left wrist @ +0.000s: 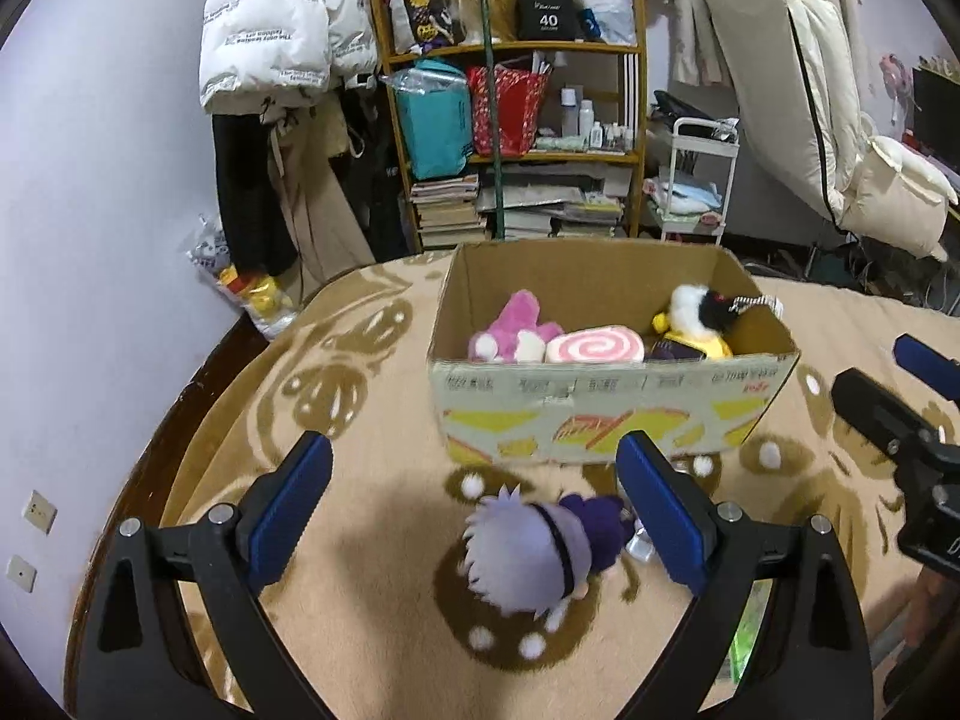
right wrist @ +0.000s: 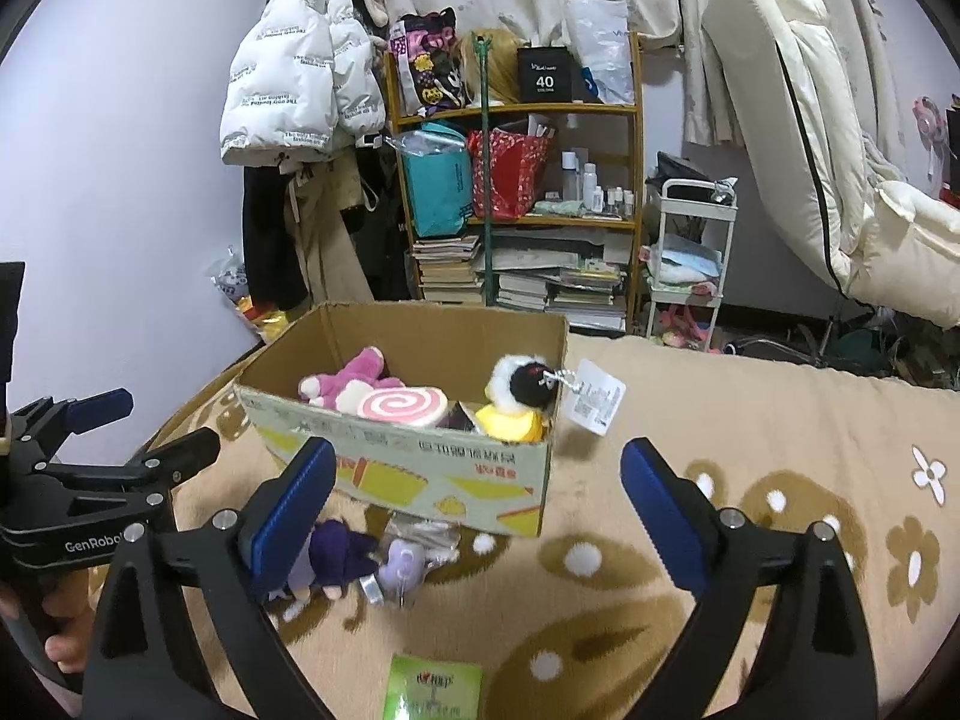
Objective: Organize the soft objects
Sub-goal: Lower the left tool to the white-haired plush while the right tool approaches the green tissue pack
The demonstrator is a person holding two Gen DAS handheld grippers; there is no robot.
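Note:
A small plush doll [left wrist: 531, 549] with lavender hair and a purple body lies on the beige flowered blanket [left wrist: 360, 588], just in front of an open cardboard box [left wrist: 600, 414]. My left gripper [left wrist: 483, 507] hangs open over the doll, which lies between the fingers, nearer the right one, and neither pad touches it. The box holds a pink plush [left wrist: 516, 324], a pink swirl roll cushion [left wrist: 594, 351] and a white, black and yellow plush [left wrist: 696, 318]. My right gripper [right wrist: 480, 510] is open and empty beside the box [right wrist: 420, 468], with the doll [right wrist: 339, 552] behind its left finger.
A green packet [right wrist: 435, 687] lies on the blanket near me. A hand [right wrist: 60, 618] holds the left gripper [right wrist: 165, 420] at the left edge. Beyond the bed stand a cluttered wooden shelf [left wrist: 516, 120], hanging coats [left wrist: 282, 42] and a white cart [left wrist: 699, 180].

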